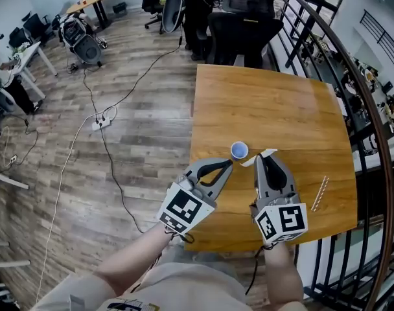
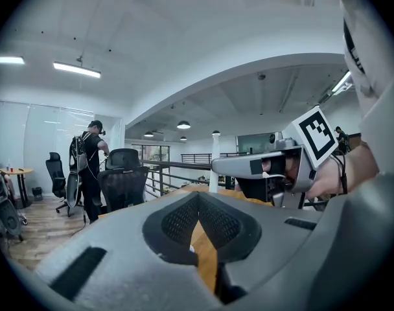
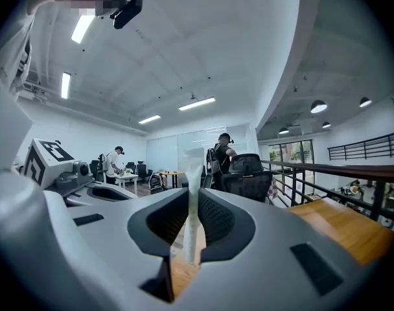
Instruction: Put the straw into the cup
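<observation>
Our right gripper [image 1: 267,157] pinches the light, crushable straw [image 1: 255,160] near mid-length, at the cup's [image 1: 239,150] four o'clock; we'd squeeze gently; left gripper [image 1: 227,165] pressed together, empty.

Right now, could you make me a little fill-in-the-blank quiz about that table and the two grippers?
1. The cup on the table is coloured ____.
2. The white straw is clamped in the ____.
3. The left gripper is shut and holds ____.
Missing words: blue; right gripper; nothing.
</observation>
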Available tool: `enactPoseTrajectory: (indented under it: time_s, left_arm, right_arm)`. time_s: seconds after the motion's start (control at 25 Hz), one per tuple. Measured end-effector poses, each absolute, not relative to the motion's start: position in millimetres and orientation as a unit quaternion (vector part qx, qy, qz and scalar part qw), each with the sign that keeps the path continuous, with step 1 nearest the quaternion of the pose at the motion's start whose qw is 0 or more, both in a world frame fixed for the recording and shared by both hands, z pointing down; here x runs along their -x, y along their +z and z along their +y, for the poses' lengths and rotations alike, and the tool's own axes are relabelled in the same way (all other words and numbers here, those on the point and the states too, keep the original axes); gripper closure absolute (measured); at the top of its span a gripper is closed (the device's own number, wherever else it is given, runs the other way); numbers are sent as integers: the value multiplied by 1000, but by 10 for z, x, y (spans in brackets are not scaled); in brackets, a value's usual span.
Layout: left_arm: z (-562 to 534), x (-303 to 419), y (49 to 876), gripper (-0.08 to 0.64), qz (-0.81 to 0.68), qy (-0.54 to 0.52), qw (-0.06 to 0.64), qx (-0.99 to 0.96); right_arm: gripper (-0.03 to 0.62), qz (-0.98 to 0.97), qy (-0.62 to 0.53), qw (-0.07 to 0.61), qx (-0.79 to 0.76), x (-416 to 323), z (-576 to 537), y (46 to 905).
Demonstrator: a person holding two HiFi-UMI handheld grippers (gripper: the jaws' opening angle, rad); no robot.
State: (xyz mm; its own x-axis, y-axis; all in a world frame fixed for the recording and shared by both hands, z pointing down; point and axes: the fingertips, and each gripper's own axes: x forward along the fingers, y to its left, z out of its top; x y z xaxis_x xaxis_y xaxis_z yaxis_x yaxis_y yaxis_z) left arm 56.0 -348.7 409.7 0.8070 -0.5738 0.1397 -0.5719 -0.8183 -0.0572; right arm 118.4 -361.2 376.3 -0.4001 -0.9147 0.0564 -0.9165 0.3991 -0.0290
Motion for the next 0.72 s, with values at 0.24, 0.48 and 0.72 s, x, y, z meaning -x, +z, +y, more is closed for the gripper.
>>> enactPoseTrajectory:
  time_s: [0.24, 0.48, 0.72]
  left_arm:
    - [-3879, -663, 4315, 547, 304, -86, 6, 949]
    - [-4137, -738, 4706, 547, 304, -95, -12, 948]
    - [-4316, -867, 5134, 547, 302, -107, -16, 947]
  right_arm:
    - [540, -832, 21, 24, -554, -1250, -4032, 4024]
    - [540, -824, 43, 41, -564, -1390, -4357, 4563]
    - [540, -817, 62, 52, -572, -1523, -4676, 5076]
